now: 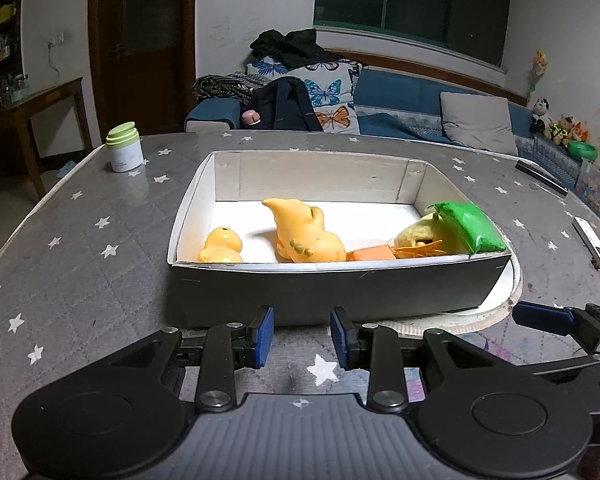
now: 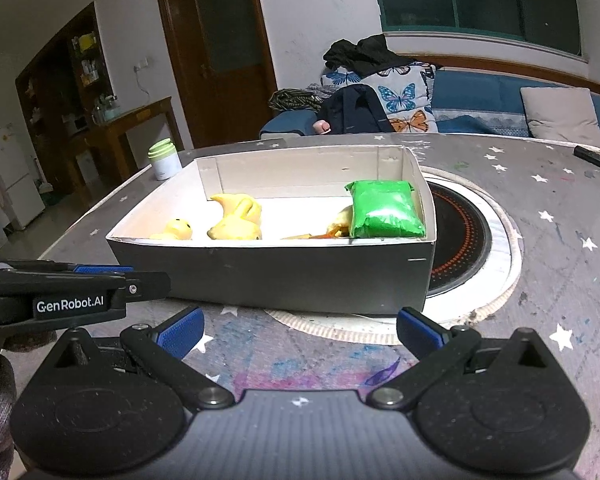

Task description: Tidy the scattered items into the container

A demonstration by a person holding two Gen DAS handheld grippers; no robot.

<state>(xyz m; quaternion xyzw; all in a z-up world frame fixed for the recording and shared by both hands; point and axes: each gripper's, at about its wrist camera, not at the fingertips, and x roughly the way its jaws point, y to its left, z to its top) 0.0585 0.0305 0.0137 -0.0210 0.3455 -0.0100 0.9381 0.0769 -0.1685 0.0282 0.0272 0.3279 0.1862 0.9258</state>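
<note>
A dark cardboard box (image 1: 320,288) with a white inside stands on the grey star-print table. In it lie a large yellow toy (image 1: 304,232), a small yellow duck (image 1: 220,246), an orange block (image 1: 370,254), a yellow plush (image 1: 418,236) and a green packet (image 1: 470,224). The box (image 2: 292,276) and green packet (image 2: 386,210) also show in the right wrist view. My left gripper (image 1: 302,336) hovers just before the box's near wall, jaws apart, empty. My right gripper (image 2: 300,330) is wide open and empty, beside it.
A white jar with a green lid (image 1: 124,148) stands at the table's far left. A round hotplate (image 2: 460,236) is set into the table under and right of the box. A white remote (image 1: 594,246) and a dark bar (image 1: 540,176) lie at the right. A sofa stands behind.
</note>
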